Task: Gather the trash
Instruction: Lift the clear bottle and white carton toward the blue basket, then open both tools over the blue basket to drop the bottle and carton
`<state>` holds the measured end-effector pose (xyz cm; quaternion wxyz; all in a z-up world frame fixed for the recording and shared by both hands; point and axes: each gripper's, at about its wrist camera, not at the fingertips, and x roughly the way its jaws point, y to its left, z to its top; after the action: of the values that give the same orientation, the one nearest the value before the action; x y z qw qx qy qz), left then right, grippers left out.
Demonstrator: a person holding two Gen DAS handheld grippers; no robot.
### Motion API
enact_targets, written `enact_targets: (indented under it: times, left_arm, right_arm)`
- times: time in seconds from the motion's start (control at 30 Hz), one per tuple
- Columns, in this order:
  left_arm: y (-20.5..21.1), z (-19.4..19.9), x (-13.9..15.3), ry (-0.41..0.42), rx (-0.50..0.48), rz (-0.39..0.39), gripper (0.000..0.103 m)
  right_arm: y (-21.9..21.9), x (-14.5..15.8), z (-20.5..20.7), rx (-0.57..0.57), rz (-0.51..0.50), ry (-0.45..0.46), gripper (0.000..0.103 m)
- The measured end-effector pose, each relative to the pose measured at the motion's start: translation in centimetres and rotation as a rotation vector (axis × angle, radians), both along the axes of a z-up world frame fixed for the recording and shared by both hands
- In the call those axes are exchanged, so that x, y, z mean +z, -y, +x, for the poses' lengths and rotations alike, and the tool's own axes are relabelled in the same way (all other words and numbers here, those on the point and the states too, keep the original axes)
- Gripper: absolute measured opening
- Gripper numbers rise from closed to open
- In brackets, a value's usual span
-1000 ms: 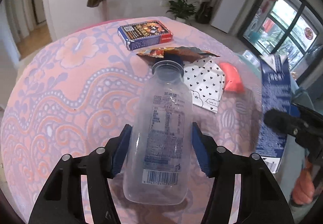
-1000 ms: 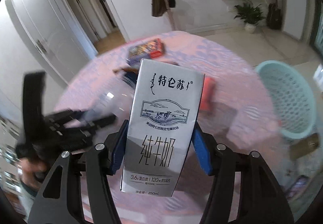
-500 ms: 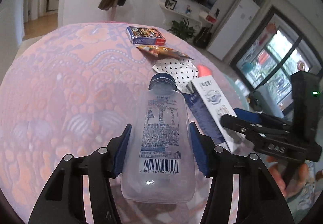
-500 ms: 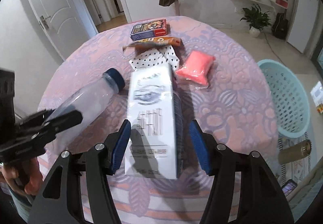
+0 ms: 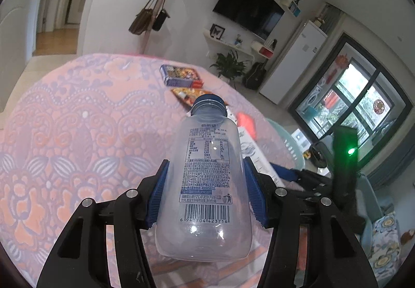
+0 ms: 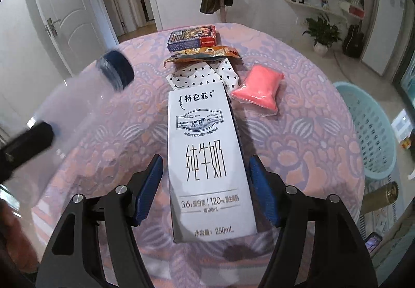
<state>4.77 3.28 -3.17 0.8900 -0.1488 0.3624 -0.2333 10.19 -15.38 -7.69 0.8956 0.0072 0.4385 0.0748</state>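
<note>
The left gripper (image 5: pixel 206 194) clenches the bottle (image 5: pixel 206 184); the right gripper (image 6: pixel 206 192) straddles the milk carton (image 6: pixel 207 160) — pads apart, carton lengthwise between them — basket (image 6: pixel 373 132) beyond the tabletop's right edge.

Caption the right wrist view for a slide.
Open right gripper straddles a milk carton lying on the table.
</note>
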Motion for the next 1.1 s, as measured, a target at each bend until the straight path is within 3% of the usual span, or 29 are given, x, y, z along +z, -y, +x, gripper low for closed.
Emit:
enact_targets:
  times: [0.2,0.4,0.7,0.93,1.1]
  left_arm:
    - [1.0,0.0,1.8,0.046,0.0,0.006,0.054]
    - [3.6,0.2,4.4,0.13,-0.027,0.023,0.054]
    - [13.4,2.9,7.2,0.208,-0.178,0.059,0.054]
    - [22.6,6.6,6.8,0.212,-0.313,0.085,0.054]
    - [28.7,9.9,4.2,0.127,-0.385,0.099,0.054]
  right_arm:
    - [0.4,0.3,-0.3,0.023,0.013,0.036,0.054]
    - [4.5,4.0,-1.8,-0.02,0.111,0.14,0.054]
    - [14.4,8.2,-3.1,-0.218,0.12,0.3,0.054]
    - [22.4,7.5,-2.5,-0.408,0.047,0.311,0.054]
    - [28.3,4.1,-0.6,-0.567,0.086,0.232,0.055]
